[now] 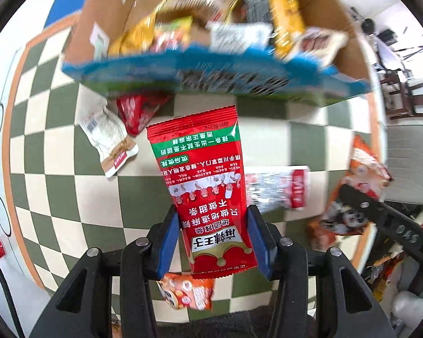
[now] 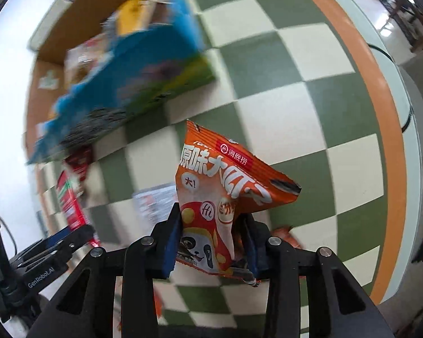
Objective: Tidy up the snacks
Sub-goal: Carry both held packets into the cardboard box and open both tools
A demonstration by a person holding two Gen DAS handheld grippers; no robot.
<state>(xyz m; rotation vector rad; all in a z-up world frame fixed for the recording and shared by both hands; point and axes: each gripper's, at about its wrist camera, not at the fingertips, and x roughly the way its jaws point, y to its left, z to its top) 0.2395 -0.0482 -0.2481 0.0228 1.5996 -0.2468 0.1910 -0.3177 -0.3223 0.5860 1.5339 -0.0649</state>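
My left gripper (image 1: 211, 225) is shut on a red snack packet (image 1: 208, 174) with a green band, which hangs lifted above the checkered table (image 1: 56, 197). My right gripper (image 2: 211, 225) is shut on an orange snack packet (image 2: 225, 174) with a panda print, crumpled between the blue pads. In the right wrist view, the left gripper (image 2: 56, 245) shows at the lower left with its red packet (image 2: 67, 202). A cardboard box (image 1: 107, 22) with a blue front (image 1: 211, 76) holds several snack packets at the far side of the table.
Loose packets lie on the table: a white one (image 1: 107, 138), a red one (image 1: 138, 109) by the box, a clear-and-red one (image 1: 279, 188) and an orange one (image 1: 189, 293) below my left fingers. The table's orange rim (image 2: 380, 112) curves along the right.
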